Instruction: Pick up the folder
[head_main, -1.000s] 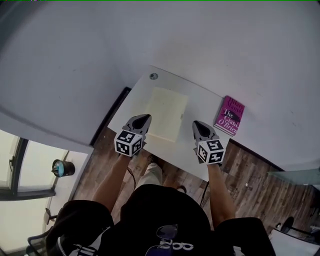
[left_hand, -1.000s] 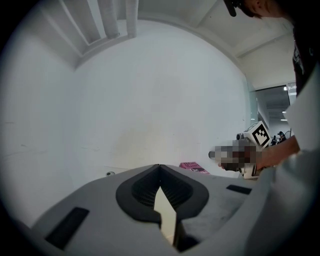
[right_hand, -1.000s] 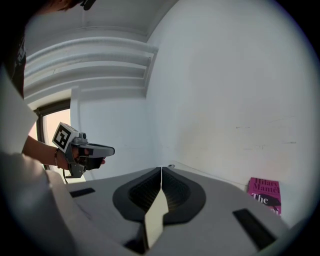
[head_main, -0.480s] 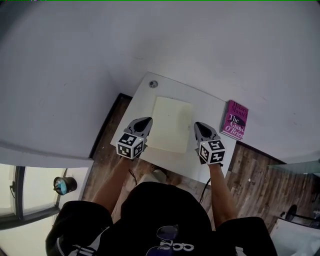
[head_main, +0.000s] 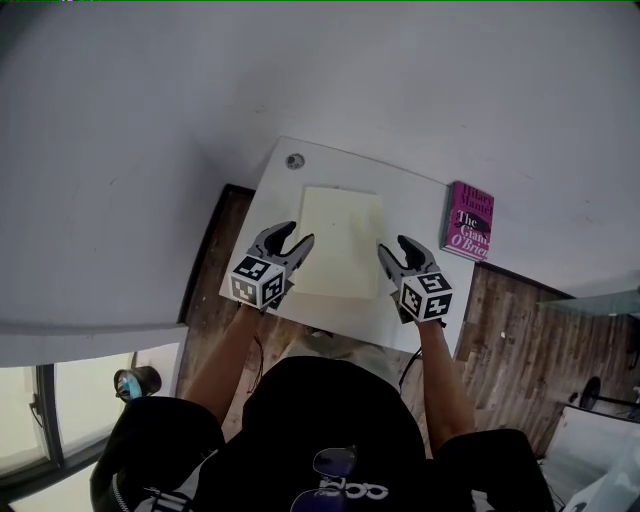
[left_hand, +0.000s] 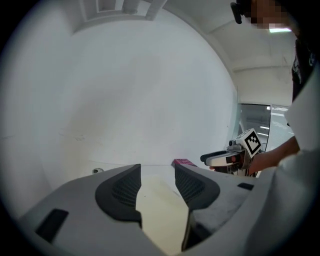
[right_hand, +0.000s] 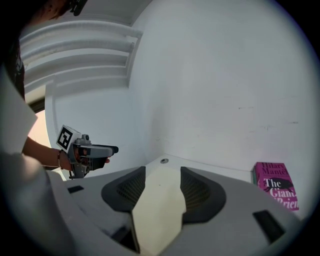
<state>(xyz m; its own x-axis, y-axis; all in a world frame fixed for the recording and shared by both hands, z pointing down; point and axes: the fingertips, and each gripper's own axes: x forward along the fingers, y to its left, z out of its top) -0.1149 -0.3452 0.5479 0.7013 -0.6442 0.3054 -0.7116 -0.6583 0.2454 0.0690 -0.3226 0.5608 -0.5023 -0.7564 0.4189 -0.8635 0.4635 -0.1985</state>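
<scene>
Both tools have dropped lower and closed in on the folder (head_main: 340, 240) since a second ago, and their jaws, shut then, are now opening. The left hand-held gripper (head_main: 298, 234) stands just off the folder's left edge and the right hand-held gripper (head_main: 394, 246) just off its right edge, so the pale yellow folder lies flat on the white desk (head_main: 405, 190) between the two. Each gripper's own view shows the folder through the gap of its parted jaws, lying ahead on the desk, with neither pad pressing on it; nothing is gripped yet. A pink book (head_main: 468, 222) rests beyond the right hand-held gripper, apart from the folder, and a round grommet (head_main: 294, 160) sits past the left one's tips. Doing this step well likely means bringing each lower jaw down to the desk, slipping it under the thin edge, then closing both sides together and raising them evenly so the sheet does not slide or sag.
</scene>
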